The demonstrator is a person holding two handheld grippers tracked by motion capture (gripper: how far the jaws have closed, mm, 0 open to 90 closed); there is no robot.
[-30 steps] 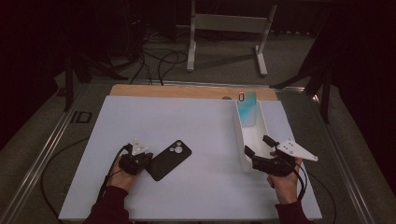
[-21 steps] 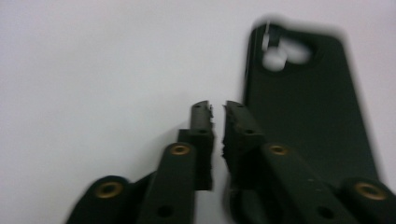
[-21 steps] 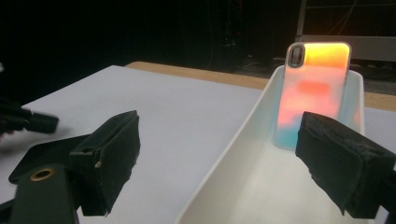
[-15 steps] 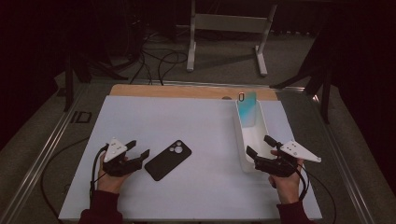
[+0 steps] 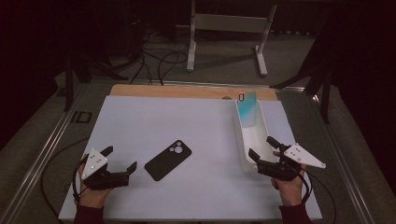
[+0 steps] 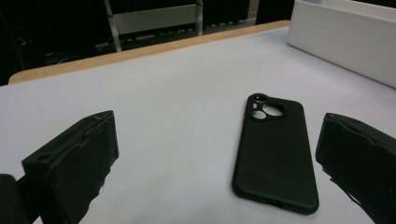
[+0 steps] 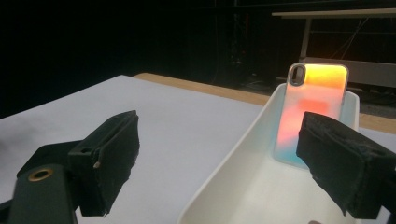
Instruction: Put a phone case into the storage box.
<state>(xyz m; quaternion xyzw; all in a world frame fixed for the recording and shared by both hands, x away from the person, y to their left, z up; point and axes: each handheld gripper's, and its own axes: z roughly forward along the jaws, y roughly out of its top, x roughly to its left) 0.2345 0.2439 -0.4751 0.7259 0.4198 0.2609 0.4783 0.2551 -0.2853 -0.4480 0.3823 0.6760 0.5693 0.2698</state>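
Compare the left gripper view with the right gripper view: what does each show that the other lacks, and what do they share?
Left gripper view alone: the black phone case lying flat, camera cutout up, ahead of the left gripper, whose jaws stand wide apart with nothing between them.
Right gripper view alone: the iridescent phone case leaning upright at the far end inside the white tray, ahead of the right gripper, jaws open.
Shared: the white table top and its wooden edge.

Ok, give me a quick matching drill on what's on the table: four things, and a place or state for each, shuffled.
1. black phone case
2. iridescent phone case
3. left gripper
4. white tray

A. leaning upright at the tray's far end
B. jaws open, nothing between them
C. flat on the white mat
D. long, by the right gripper

Pairs: 1-C, 2-A, 3-B, 4-D
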